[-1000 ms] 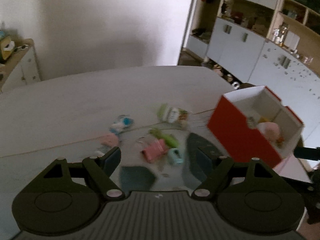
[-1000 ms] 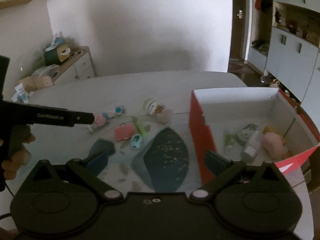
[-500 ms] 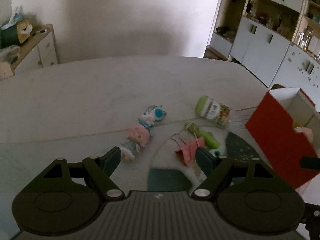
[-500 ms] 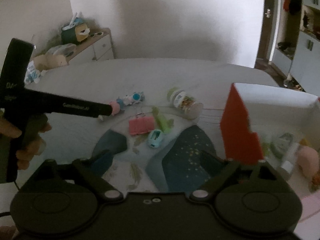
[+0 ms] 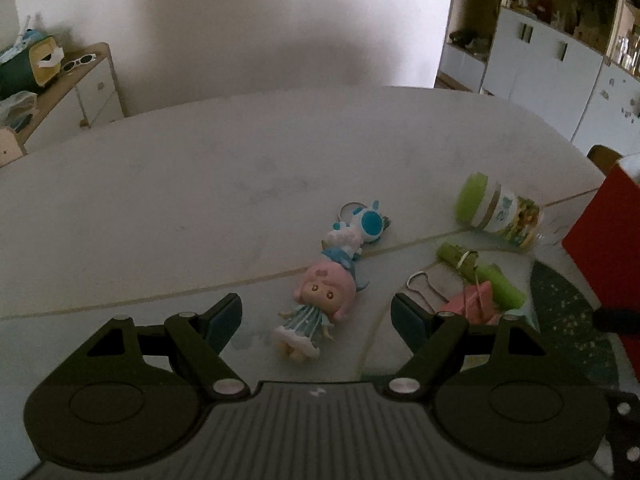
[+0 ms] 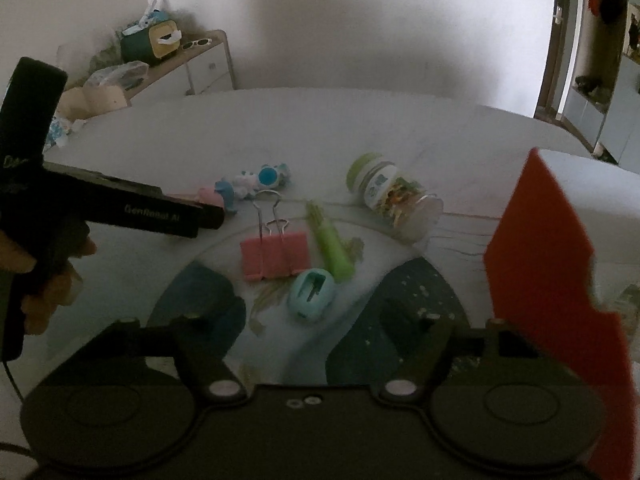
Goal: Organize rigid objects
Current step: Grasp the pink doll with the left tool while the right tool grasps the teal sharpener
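The left gripper [image 5: 316, 318] has swung away from the red box [image 5: 612, 256] over the last second and now hovers over the pink-haired doll [image 5: 316, 304], fingers wide apart and empty, so the doll looks like the next pick. The right gripper [image 6: 312, 320] has drawn back from the box, fingers spread and empty, above the teal egg-shaped piece [image 6: 312, 292]. Beyond lie the pink binder clip [image 6: 274, 256], green tube [image 6: 330, 244] and blue keychain figure [image 5: 360, 226]. The green-lidded jar [image 6: 390, 196], holding colourful bits, lies on its side on the surface [image 5: 200, 208]. The box's contents are now out of sight.
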A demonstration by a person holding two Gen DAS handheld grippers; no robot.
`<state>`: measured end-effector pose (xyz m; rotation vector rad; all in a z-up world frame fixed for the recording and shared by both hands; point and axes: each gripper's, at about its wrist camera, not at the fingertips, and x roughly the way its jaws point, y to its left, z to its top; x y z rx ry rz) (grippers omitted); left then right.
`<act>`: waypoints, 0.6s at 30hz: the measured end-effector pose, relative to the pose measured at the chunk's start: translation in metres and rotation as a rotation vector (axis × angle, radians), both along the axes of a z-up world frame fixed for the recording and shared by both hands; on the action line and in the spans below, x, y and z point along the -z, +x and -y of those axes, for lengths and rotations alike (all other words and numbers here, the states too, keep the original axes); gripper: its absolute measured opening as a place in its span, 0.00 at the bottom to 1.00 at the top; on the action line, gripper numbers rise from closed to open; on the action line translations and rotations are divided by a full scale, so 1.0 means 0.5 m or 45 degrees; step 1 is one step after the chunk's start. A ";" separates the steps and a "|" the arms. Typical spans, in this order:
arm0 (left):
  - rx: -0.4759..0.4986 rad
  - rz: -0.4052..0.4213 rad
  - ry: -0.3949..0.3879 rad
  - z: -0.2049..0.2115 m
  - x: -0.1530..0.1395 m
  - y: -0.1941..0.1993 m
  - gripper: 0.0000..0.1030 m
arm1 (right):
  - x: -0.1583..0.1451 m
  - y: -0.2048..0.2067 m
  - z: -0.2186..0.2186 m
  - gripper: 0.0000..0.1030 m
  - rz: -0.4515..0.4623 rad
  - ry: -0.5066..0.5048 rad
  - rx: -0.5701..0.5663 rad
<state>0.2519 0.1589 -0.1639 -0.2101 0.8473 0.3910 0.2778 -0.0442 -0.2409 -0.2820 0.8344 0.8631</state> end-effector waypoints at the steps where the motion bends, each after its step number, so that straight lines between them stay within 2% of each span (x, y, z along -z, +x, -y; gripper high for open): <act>1: 0.001 -0.003 0.003 -0.002 0.003 0.003 0.79 | 0.005 0.003 -0.005 0.67 -0.002 -0.004 -0.002; 5: -0.005 -0.020 0.011 -0.009 0.019 0.018 0.79 | 0.024 0.011 -0.022 0.60 -0.018 -0.021 -0.015; 6: -0.005 -0.022 0.007 -0.010 0.023 0.018 0.79 | 0.027 0.013 -0.024 0.55 -0.023 -0.023 -0.017; 15: -0.007 -0.022 0.020 -0.018 0.039 0.023 0.79 | 0.042 0.028 -0.039 0.44 -0.053 -0.007 -0.003; 18: 0.000 -0.027 0.030 -0.018 0.042 0.024 0.69 | 0.046 0.034 -0.041 0.39 -0.068 -0.003 0.014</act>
